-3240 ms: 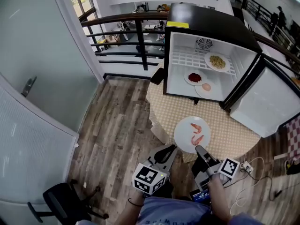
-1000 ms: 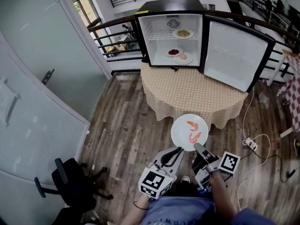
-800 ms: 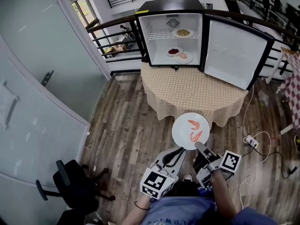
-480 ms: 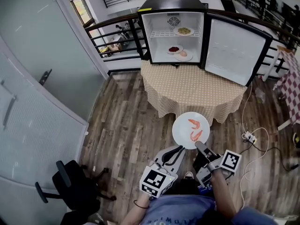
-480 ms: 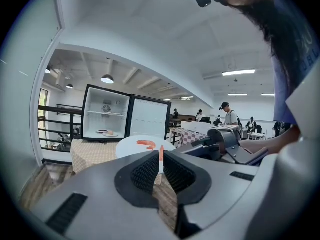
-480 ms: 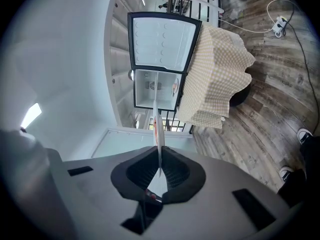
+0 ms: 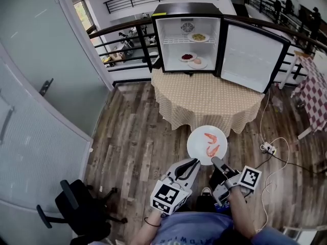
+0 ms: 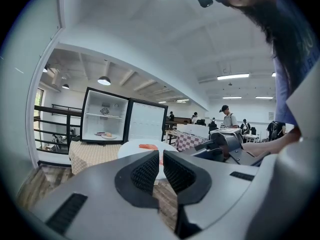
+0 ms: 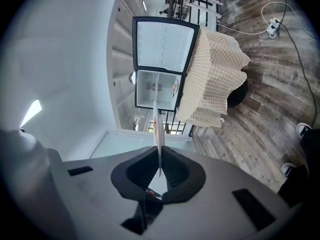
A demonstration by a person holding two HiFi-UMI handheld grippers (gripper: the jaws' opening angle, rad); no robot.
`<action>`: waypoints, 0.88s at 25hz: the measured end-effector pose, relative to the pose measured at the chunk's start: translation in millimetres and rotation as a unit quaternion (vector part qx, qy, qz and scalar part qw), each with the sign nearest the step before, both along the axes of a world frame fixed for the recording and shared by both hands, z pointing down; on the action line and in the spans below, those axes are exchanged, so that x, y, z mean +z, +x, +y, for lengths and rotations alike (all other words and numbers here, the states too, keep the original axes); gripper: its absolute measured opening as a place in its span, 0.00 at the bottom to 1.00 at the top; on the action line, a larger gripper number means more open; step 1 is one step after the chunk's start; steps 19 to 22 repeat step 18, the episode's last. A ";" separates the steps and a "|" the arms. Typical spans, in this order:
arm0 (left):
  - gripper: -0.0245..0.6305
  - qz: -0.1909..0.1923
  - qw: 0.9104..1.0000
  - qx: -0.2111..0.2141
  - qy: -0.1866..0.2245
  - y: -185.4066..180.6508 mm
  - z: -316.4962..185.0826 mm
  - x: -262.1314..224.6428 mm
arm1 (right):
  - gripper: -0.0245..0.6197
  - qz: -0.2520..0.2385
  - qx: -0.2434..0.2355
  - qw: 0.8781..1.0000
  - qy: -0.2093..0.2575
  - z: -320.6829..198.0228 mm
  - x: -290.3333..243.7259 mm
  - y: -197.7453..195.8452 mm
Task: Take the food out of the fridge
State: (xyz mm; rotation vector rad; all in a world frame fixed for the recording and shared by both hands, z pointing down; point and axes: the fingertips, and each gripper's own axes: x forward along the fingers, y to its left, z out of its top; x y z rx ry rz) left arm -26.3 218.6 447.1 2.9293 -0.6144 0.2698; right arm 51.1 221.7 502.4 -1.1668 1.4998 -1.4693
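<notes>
A white plate (image 7: 207,144) carrying red shrimp (image 7: 210,148) hangs over the wooden floor, short of the round table (image 7: 209,98). My right gripper (image 7: 214,161) is shut on its near rim. In the right gripper view the plate (image 9: 156,129) stands edge-on between the pads. My left gripper (image 7: 193,162) sits just left of the plate, shut and holding nothing; its jaws (image 8: 161,166) nearly meet. The black fridge (image 7: 188,11) stands open on the far side of the table. A noodle plate (image 7: 198,37) is on its upper shelf, and a plate of red food (image 7: 188,57) and another plate (image 7: 197,63) lie below.
The fridge door (image 7: 250,57) swings out to the right. A power strip and cables (image 7: 266,148) lie on the floor at right. A black office chair (image 7: 76,203) stands at lower left beside a glass partition (image 7: 36,101). A railing (image 7: 127,40) runs behind the table.
Both grippers and the shrimp plate have drawn back from the table; the plate, earlier over the table's edge, now hangs over the floor. Fridge and table look farther away.
</notes>
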 end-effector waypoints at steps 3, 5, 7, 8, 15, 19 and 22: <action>0.07 -0.003 1.000 0.004 0.001 -4.1 0.5 0.2 | 0.08 0.000 0.003 1.000 0.003 1.0 -1.9 -2.3; 0.07 -0.001 1.000 0.002 -0.001 -7.7 -0.2 0.2 | 0.08 0.000 0.004 1.000 0.004 1.9 -2.7 -5.2; 0.07 0.003 1.000 0.001 -0.004 -9.4 -1.1 0.0 | 0.08 0.000 0.005 1.000 0.004 2.5 -3.1 -6.5; 0.07 0.004 1.000 0.002 -0.005 -9.3 -1.4 -0.2 | 0.08 0.001 0.005 1.000 0.004 2.6 -2.9 -6.0; 0.07 0.003 1.000 0.006 -0.004 -6.4 -3.5 1.2 | 0.08 0.005 0.008 1.000 0.005 -0.3 -1.8 -1.2; 0.07 0.004 1.000 0.007 -0.004 -5.1 -4.0 1.2 | 0.08 0.008 0.010 1.000 0.005 -1.4 -1.6 1.3; 0.07 0.004 1.000 0.007 -0.004 -5.1 -4.0 1.2 | 0.08 0.008 0.010 1.000 0.005 -1.4 -1.6 1.3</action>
